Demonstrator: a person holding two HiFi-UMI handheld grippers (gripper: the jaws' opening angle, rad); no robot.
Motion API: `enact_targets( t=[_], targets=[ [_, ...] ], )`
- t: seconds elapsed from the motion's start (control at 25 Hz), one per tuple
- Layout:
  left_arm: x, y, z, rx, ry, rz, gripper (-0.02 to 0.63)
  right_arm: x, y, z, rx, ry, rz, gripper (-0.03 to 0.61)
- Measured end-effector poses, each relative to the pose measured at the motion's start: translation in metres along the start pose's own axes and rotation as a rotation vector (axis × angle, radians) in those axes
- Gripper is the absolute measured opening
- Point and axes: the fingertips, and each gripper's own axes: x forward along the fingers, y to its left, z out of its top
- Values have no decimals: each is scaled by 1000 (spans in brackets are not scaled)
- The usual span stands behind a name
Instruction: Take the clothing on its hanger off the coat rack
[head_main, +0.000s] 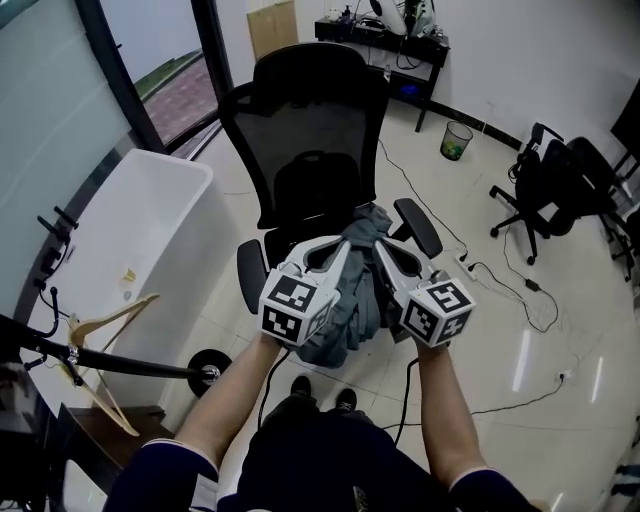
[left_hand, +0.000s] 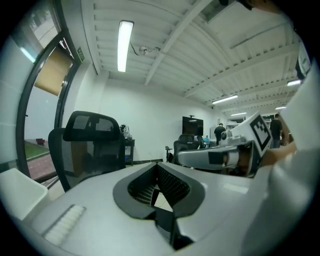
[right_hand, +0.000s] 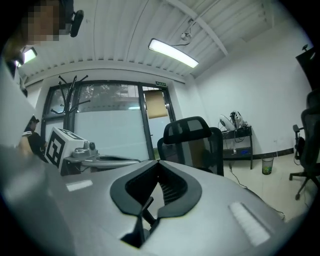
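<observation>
A crumpled grey garment (head_main: 357, 290) lies heaped on the seat of a black mesh office chair (head_main: 310, 120), straight below my two grippers. My left gripper (head_main: 343, 246) points at the chair with its jaws shut and nothing between them; its tips (left_hand: 157, 164) meet in the left gripper view. Close beside it, my right gripper (head_main: 380, 246) is also shut and empty, its tips (right_hand: 159, 162) touching. The garment shows between the two gripper bodies, held by neither. A bare wooden hanger (head_main: 103, 332) hangs on the dark coat rack (head_main: 125, 363) at the lower left.
A white cabinet (head_main: 140, 230) stands left of the chair by the glass wall. Cables and a power strip (head_main: 470, 266) lie on the floor to the right. Further right are another black chair (head_main: 555, 185), a small bin (head_main: 455, 140) and a desk (head_main: 385, 35).
</observation>
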Motion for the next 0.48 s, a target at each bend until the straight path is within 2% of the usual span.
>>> enact_targets(
  t=[0.24,0.48],
  targets=[
    [-15,6,20,7,-9,10,11,3,14,24,-45,-39,12,0],
    [-19,9,25,21,-18,3,11,8,18,26,-58,-36,8,0]
  ],
)
